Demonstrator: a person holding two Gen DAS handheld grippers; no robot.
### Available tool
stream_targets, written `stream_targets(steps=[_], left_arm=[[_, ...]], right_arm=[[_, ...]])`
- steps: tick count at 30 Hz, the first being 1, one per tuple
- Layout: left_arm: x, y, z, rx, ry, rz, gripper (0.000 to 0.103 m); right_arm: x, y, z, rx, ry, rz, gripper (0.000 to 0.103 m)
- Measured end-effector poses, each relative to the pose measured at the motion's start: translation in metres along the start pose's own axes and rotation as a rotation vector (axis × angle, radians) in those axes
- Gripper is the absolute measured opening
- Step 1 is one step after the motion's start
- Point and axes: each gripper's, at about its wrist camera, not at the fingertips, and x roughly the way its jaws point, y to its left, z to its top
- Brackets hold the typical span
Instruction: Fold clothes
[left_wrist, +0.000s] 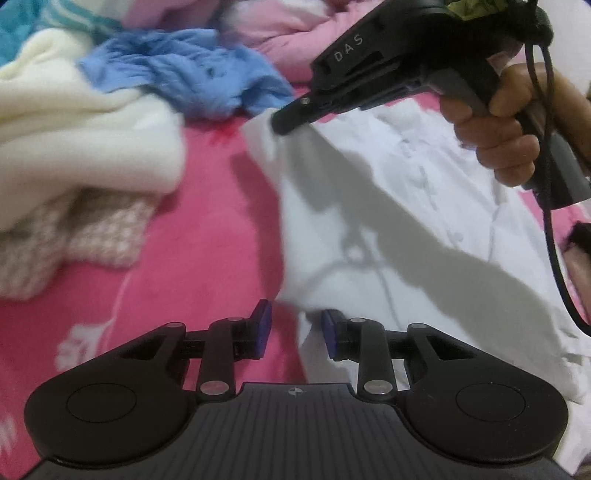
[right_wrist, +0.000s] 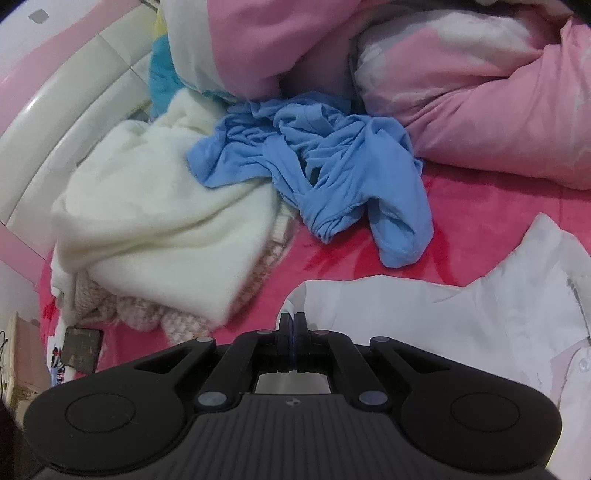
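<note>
A white button-up shirt (left_wrist: 388, 229) lies spread on the pink bedsheet (left_wrist: 192, 240). My left gripper (left_wrist: 295, 330) is open at the shirt's near edge; the cloth lies by the right blue pad (left_wrist: 328, 334), with a gap of sheet beside the left one. In the left wrist view a hand (left_wrist: 495, 140) holds my right gripper (left_wrist: 282, 123), shut on the shirt's far corner and lifting it slightly. The right wrist view shows that gripper (right_wrist: 292, 321) with jaws closed together on the white shirt's (right_wrist: 461, 317) edge.
A crumpled blue garment (right_wrist: 321, 166) and a cream fleece (right_wrist: 159, 206) over a pink-and-white knit (left_wrist: 74, 243) lie to the left and beyond the shirt. A pink quilt (right_wrist: 498, 110) is heaped at the back. A dark flat object (right_wrist: 82, 349) sits at the bed's left edge.
</note>
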Motion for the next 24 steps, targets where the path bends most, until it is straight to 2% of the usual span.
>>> stream_targets(steps=[3,4,5,6,13,17,21,24], left_arm=[[0.005,0.002,0.001,0.042,-0.015,-0.024,0.027],[0.004,0.001,0.001,0.044,-0.026,-0.02,0.022],[0.003,0.0,0.001,0.047,-0.036,-0.017,0.005],[0.003,-0.001,0.001,0.05,-0.046,-0.013,0.004],[-0.018,0.002,-0.01,-0.041,-0.079,0.125,0.001],[-0.007,0.01,-0.014,-0.112,-0.034,0.185,0.001],[0.001,0.014,-0.017,-0.147,0.016,0.212,0.002],[-0.004,0.013,-0.021,-0.158,0.046,0.214,0.004]], right_arm=[[-0.004,-0.003,0.0,0.002,-0.004,0.023,0.0],[-0.005,-0.004,0.0,0.006,-0.006,0.026,0.0],[-0.006,-0.006,0.0,0.012,-0.007,0.024,0.0],[-0.006,-0.008,0.0,0.018,-0.01,0.02,0.0],[0.007,-0.008,-0.006,0.025,-0.021,0.002,0.0],[0.035,0.002,-0.014,-0.032,-0.009,-0.038,0.0],[0.065,0.004,-0.021,-0.081,0.008,-0.121,0.0],[0.065,-0.001,-0.015,-0.029,-0.001,-0.116,0.0]])
